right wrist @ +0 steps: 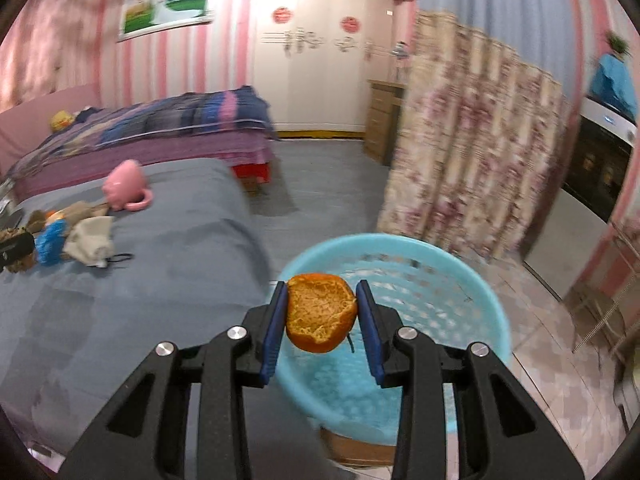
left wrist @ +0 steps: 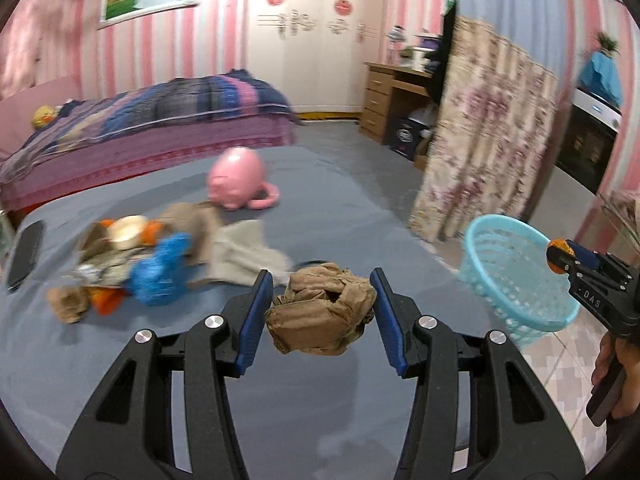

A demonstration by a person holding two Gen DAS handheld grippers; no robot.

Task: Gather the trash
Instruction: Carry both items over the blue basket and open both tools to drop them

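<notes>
Right tool (right wrist: 322, 312) pinches an orange peel (right wrist: 321, 312) over the basket (right wrist: 472, 280); spread it above the middle. Left tool (left wrist: 322, 308) grips crumpled paper (left wrist: 320, 308) above the grey bed (left wrist: 120, 360); carry it across likewise.

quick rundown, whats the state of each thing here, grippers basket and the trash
left gripper: shut on crumpled brown paper, held above the bed
right gripper: shut on orange peel, over the basket
blue basket: upright beside the bed, looks empty
pink mug: tipped over on the bed
trash pile: on the bed, not yet collected
</notes>
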